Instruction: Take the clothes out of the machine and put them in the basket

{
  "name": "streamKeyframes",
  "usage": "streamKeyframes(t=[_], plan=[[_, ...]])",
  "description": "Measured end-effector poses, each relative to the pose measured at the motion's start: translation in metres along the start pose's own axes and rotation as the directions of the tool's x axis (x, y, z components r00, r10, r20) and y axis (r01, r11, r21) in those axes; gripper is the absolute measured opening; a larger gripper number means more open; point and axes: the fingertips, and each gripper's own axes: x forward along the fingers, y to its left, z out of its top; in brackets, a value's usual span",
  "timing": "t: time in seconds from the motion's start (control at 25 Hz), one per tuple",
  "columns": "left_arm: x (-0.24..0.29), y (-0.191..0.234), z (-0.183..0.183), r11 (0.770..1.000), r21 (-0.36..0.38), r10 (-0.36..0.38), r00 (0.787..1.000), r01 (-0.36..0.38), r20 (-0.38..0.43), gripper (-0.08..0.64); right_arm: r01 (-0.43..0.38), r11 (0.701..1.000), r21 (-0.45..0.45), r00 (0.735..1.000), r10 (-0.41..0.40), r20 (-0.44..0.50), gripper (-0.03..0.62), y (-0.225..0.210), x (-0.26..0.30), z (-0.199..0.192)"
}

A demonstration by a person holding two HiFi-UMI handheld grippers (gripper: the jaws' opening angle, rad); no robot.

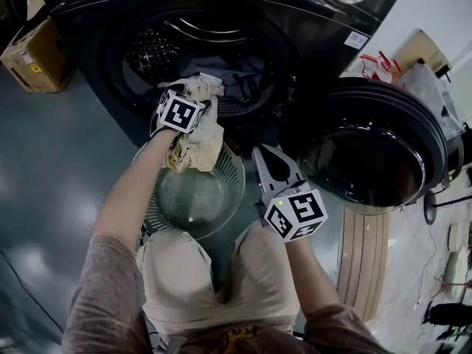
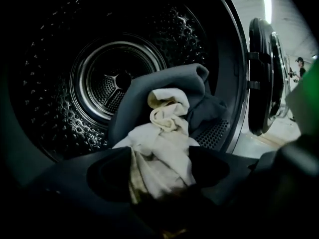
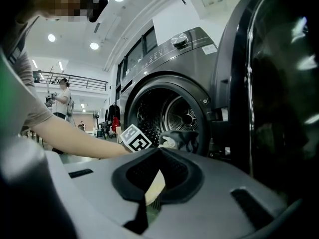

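Down at the bottom of the head view, the person's beige trousers [image 1: 214, 279] filled the lower middle of the frame. Just above them on the right sat the right claw [image 1: 264, 157]. Its own view showed the two jaws clenched tip to tip with nothing gripped, pointing roughly at the washer.

Left of that, dead center, was the round slotted basket [image 1: 230, 174] on the floor. A cream cloth [image 1: 193, 142] hung down over its upper rim, so the lower end was already over the basket. The top of it was bunched up around the left claw [image 1: 193, 100], which sat a bit above center, right at the mouth of the washer [image 1: 96, 21].

Looking along that claw, its jaws were spread wide. The cream cloth lay loose in the gap between them, so it looked released rather than pinched.

Past it, a dark grey garment [image 2: 167, 83] was slumped in the lower part of the drum opening, not yet taken out. The washer door [image 1: 369, 153] stood swung open at the right of the frame, and a cardboard box [image 1: 33, 50] sat on the floor in the upper left.
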Motion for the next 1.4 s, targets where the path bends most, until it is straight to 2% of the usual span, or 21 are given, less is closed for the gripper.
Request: streamKeyframes(t=[0.08,0.2,0.28,0.36,0.48,0.56,0.68,0.96,1.08,1.2,1.4], plan=[[-0.003,-0.004,-0.002,1.0,-0.016,-0.017,1.0,0.017,-0.007,0.298,0.003,1.0,-0.004,1.0,-0.003,-0.006,-0.003,0.0,-0.001,-0.002],[-0.012,-0.01,0.001,1.0,-0.013,-0.023,1.0,0.023,-0.002,0.142,0.008,1.0,-0.007,1.0,-0.008,-0.011,-0.003,0.001,-0.002,-0.004],[-0.021,-0.013,0.0,0.999,-0.026,-0.036,0.999,0.036,-0.002,0.099,0.009,1.0,-0.006,1.0,-0.009,-0.013,-0.003,0.002,-0.003,-0.005],[-0.035,-0.019,-0.001,0.997,-0.036,-0.061,0.998,0.062,0.012,0.089,0.007,1.0,-0.009,1.0,-0.008,-0.017,-0.003,0.003,-0.004,-0.006],[-0.067,-0.035,-0.001,0.993,-0.028,-0.115,0.992,0.116,0.049,0.084,0.002,1.0,-0.015,1.0,-0.002,-0.019,-0.003,0.004,-0.003,-0.007],[-0.096,-0.05,-0.001,0.987,0.006,-0.162,0.984,0.161,0.069,0.084,-0.008,1.0,-0.018,1.0,0.008,-0.017,-0.003,0.005,0.0,-0.006],[-0.14,-0.073,-0.013,0.977,0.05,-0.21,0.976,0.207,0.06,0.086,-0.026,0.999,-0.025,1.0,0.026,-0.013,-0.003,0.006,0.006,-0.003],[-0.202,-0.111,-0.042,0.964,0.0,-0.267,0.962,0.267,0.05,0.097,-0.047,0.999,-0.009,0.999,0.047,0.013,-0.003,0.004,0.02,0.004],[-0.213,-0.117,-0.05,0.962,-0.016,-0.271,0.962,0.271,0.034,0.119,-0.072,0.997,-0.001,0.997,0.072,0.014,-0.003,0.013,0.025,0.003],[-0.214,-0.116,-0.062,0.97,0.002,-0.244,0.97,0.244,-0.021,0.211,-0.092,0.996,0.004,0.996,0.092,0.011,-0.003,0.019,0.027,0.001],[-0.218,-0.109,-0.066,0.975,-0.01,-0.22,0.974,0.22,-0.048,0.26,-0.096,0.995,0.012,0.995,0.096,0.015,-0.003,0.019,0.025,0.001]])
